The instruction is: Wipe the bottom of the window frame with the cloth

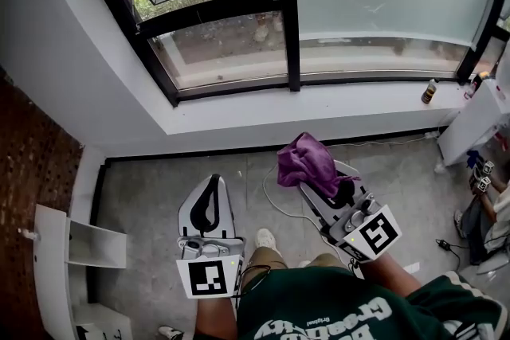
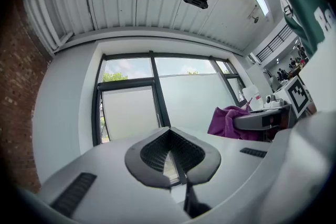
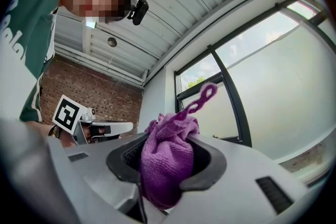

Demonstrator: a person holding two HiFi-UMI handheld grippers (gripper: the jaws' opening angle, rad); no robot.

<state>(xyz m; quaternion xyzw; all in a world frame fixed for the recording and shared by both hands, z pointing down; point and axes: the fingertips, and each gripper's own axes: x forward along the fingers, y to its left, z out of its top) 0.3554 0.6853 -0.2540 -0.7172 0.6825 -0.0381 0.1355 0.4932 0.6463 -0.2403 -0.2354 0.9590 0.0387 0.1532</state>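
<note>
A bunched purple cloth (image 1: 307,162) sticks out of my right gripper (image 1: 321,181), which is shut on it; the right gripper view shows the cloth (image 3: 167,165) wedged between the jaws with a loop poking up. My left gripper (image 1: 209,201) hangs to the left, shut, with nothing between its jaws (image 2: 170,157). Both are held above the floor, short of the white sill (image 1: 319,103). The black bottom rail of the window frame (image 1: 319,80) runs along the sill's far side.
A small dark bottle (image 1: 429,91) stands on the sill at the right end. White furniture (image 1: 478,119) stands right, white shelf panels (image 1: 72,251) at the lower left. A thin cable (image 1: 275,199) trails over the grey floor. Another person (image 1: 490,203) sits at the right edge.
</note>
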